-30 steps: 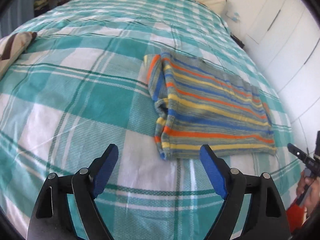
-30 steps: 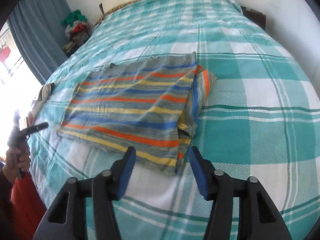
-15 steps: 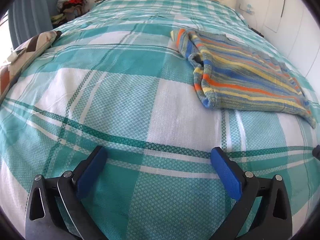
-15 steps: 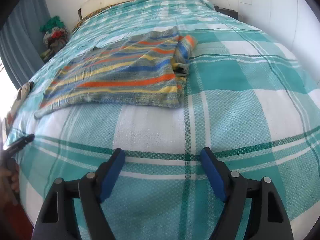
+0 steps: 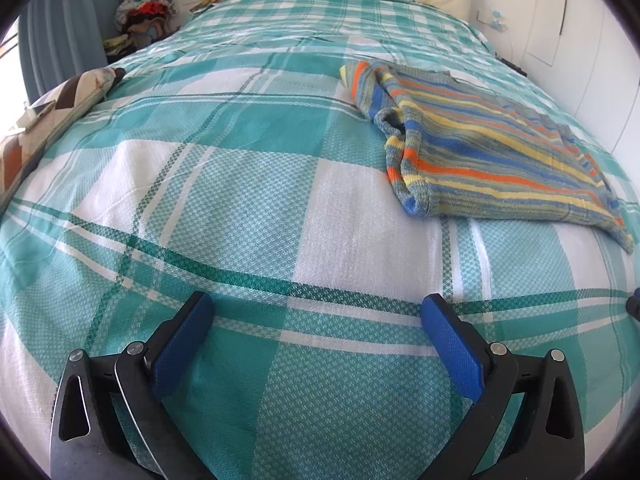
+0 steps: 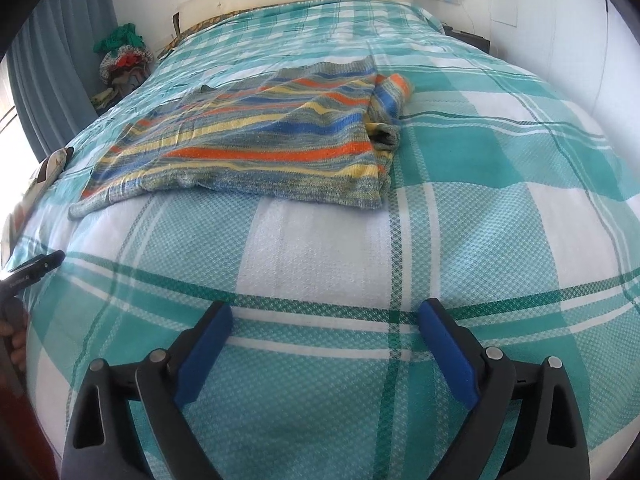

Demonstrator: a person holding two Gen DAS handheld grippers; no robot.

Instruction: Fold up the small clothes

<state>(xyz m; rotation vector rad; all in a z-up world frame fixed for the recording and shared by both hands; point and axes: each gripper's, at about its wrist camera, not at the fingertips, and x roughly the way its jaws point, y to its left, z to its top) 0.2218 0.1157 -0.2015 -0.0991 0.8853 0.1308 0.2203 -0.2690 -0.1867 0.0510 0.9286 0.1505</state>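
Both hand-held grippers have dropped low and drawn back from the striped sweater [image 5: 492, 152], which a second ago lay just ahead of their fingertips and now sits well beyond them, up the bed [image 5: 240, 208]. Left hand-held gripper [image 5: 316, 344]: jaws spread as wide as they go, nothing between them but the teal plaid bedspread. Right hand-held gripper [image 6: 324, 344]: jaws opening, likewise empty, only bedspread under them.

Taking the sweater as the landmark, it lies flat near the middle of the bed, to the right of the left gripper's line and to the left of the right gripper's line. One sleeve is turned in along the side edge, and the body looks doubled into a rough rectangle, its edges not quite square. A cushion [image 5: 48, 120] rests well off to the sweater's left at the bed's edge, and a heap of clothes [image 5: 144, 8] sits beyond its far left corner.

My reading: the fold is done or nearly so, with both tools let go; at most a final halving or squaring remains.
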